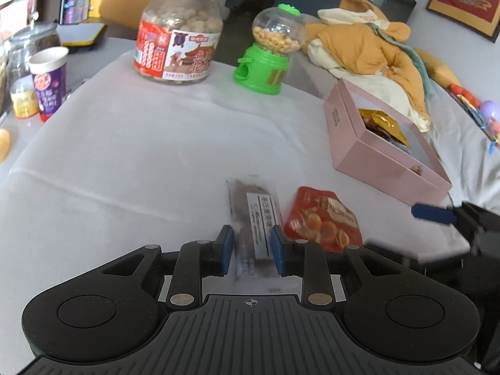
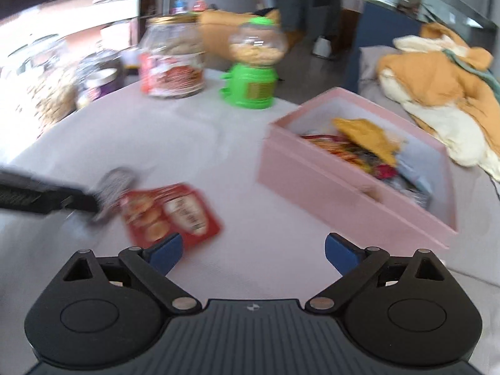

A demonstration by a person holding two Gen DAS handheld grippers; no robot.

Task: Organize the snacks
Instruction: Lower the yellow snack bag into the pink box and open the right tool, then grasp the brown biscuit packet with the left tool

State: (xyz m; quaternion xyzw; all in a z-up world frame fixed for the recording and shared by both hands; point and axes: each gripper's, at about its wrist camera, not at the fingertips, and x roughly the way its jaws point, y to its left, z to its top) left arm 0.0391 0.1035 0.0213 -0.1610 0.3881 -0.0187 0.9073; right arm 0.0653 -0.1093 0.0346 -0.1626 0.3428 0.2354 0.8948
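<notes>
Left wrist view shows my left gripper [image 1: 252, 247] clamped across a thin clear snack sachet [image 1: 253, 215], light and crinkly, best pinched mid-body, near the pink box [image 1: 368, 153]; right wrist view, blurred, shows my right gripper [image 2: 253, 251] spread wide and empty, one red snack pack [image 2: 170, 214] at near left, two loose snacks by my count.

A wide stretch of bare white tablecloth [image 1: 140, 156] lies open in the middle. At its far edge stand the snack jar [image 1: 178, 34] and green candy dispenser [image 1: 268, 53]; the pink box [image 1: 381, 153] blocks the right side. The red packet [image 2: 170, 212] and clear packet [image 1: 254, 212] lie side by side on the near cloth.
</notes>
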